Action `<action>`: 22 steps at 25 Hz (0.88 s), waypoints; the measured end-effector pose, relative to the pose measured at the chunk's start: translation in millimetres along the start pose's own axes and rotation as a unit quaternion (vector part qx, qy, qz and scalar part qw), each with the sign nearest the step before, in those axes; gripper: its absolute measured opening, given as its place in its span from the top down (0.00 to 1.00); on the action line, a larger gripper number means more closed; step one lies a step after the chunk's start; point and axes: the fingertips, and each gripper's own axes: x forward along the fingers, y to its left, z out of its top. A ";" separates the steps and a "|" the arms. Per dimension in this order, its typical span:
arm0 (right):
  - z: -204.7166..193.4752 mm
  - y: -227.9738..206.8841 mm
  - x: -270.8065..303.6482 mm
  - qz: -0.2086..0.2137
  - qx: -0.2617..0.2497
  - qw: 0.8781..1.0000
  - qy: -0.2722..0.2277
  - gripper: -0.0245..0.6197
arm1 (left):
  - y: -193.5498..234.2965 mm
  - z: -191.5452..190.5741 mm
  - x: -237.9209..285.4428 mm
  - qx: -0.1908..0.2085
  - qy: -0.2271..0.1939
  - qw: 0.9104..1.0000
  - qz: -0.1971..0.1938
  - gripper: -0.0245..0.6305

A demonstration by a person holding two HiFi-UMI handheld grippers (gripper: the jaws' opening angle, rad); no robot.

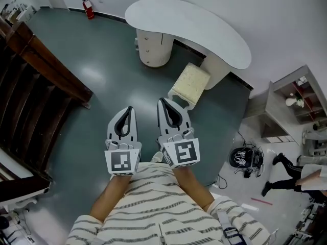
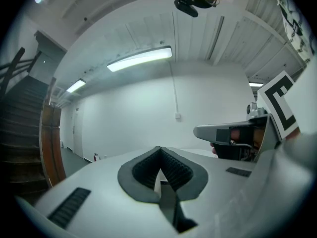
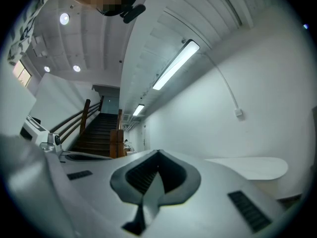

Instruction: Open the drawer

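A white desk [image 1: 189, 27] with a curved top stands ahead, and under it is a rounded cream drawer pedestal [image 1: 153, 48] with small knobs on its left side. Both grippers are held level in front of the person's striped shirt, well short of the pedestal. My left gripper [image 1: 128, 109] is shut with nothing in it, and the left gripper view shows its ribbed pads [image 2: 159, 166] meeting. My right gripper [image 1: 162, 101] is also shut and empty, its tips close to a cream-cushioned stool. The desk top [image 3: 252, 167] shows low at the right of the right gripper view.
A stool with a cream cushion [image 1: 190, 82] stands between the grippers and the desk. A dark wooden staircase [image 1: 30, 86] fills the left side. A red fire extinguisher [image 1: 88, 8] is by the far wall. At right are a shelf unit [image 1: 294, 98], a dark helmet [image 1: 247, 158] and a walking person [image 1: 301, 175].
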 end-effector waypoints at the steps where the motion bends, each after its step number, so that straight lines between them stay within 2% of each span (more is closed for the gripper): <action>1: -2.8 -0.9 2.4 0.000 0.002 1.000 0.002 0.94 | 3.1 -3.0 1.8 0.001 0.005 1.000 0.005 0.96; 4: -8.3 -3.4 12.7 -0.001 0.004 1.000 0.005 0.94 | 10.9 -10.2 9.8 0.001 0.007 1.000 0.012 0.96; 10: -15.7 -13.0 56.6 -0.015 -0.001 1.000 0.007 0.94 | 35.0 -14.3 48.1 -0.001 -0.001 1.000 -0.003 0.96; 16: -21.0 -41.4 124.7 -0.030 -0.007 0.999 0.013 0.94 | 69.1 -17.5 123.7 -0.018 -0.008 1.000 -0.018 0.96; 22: -14.1 -71.2 209.0 -0.053 -0.009 0.999 0.010 0.94 | 109.3 -8.1 206.2 -0.016 -0.012 0.999 -0.046 0.96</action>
